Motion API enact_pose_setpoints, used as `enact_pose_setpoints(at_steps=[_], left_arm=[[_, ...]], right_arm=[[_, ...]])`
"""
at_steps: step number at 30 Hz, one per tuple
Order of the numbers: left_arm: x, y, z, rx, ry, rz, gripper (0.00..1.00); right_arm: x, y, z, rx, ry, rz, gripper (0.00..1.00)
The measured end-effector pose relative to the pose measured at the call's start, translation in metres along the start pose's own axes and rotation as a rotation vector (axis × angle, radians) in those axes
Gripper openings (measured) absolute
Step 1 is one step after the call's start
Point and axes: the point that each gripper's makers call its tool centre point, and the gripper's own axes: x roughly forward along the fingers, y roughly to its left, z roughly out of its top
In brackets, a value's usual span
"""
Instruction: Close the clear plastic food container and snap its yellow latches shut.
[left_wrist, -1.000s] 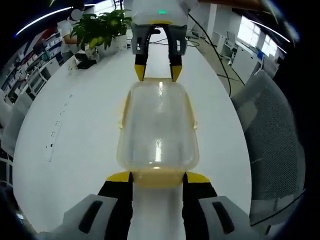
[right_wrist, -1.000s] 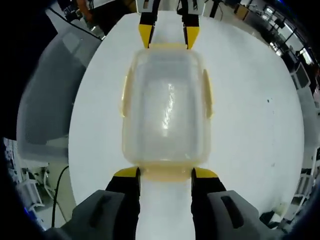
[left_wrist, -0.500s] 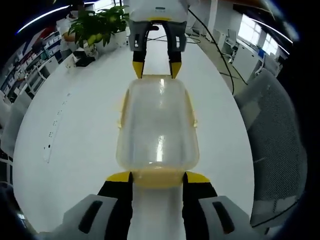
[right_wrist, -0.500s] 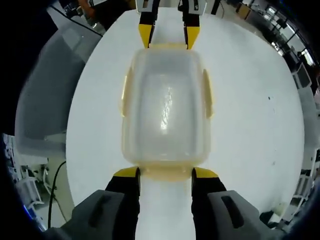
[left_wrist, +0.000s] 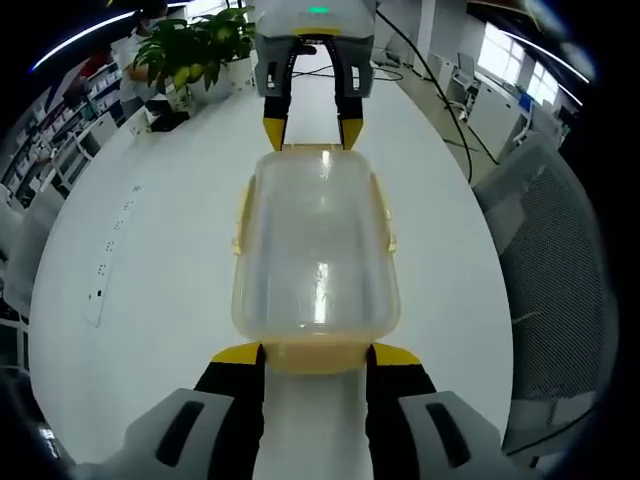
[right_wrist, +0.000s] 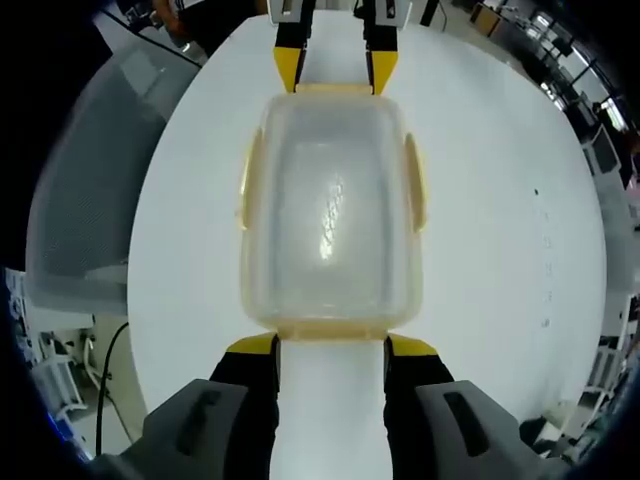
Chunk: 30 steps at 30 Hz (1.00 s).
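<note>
Container (left_wrist: 315, 250) lies lidded on the table (left_wrist: 150, 260) between both spread tongs (left_wrist: 315, 352) (right_wrist: 330, 345).

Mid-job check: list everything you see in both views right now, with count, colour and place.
Food container: 1, clear plastic with lid on, lying on the table between the two tongs.
Latches: yellow, one on each long side, one at each end by the tongs' tips; whether they are snapped shut is unclear.
Table: 1, white, under the container.
Potted plant: 1, green, at the far end of the table in the left gripper view.
Cable: 1, dark, trailing across the table's far right.
Chair: 1, grey mesh, beside the table.
Left tongs: yellow-tipped, black, astride one end latch.
Right tongs: same colours, astride the opposite end latch.
</note>
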Motion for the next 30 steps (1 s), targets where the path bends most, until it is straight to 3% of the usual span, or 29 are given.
enact_pose_setpoints(at_steps=[15, 20, 25, 30], left_arm=[[-0.009, 0.003, 0.004, -0.006, 0.004, 0.021, 0.37], [-0.017, 0.005, 0.007, -0.031, -0.005, 0.044, 0.38], [-0.024, 0.004, 0.011, -0.098, -0.025, 0.062, 0.39], [-0.030, 0.003, 0.014, -0.171, -0.050, 0.088, 0.39]], right_arm=[[-0.009, 0.001, -0.008, 0.045, -0.015, -0.043, 0.40], [-0.017, 0.001, -0.008, 0.100, -0.041, -0.063, 0.39], [-0.026, 0.001, -0.003, 0.220, -0.104, -0.084, 0.38], [-0.030, 0.004, -0.001, 0.284, -0.139, -0.093, 0.36]])
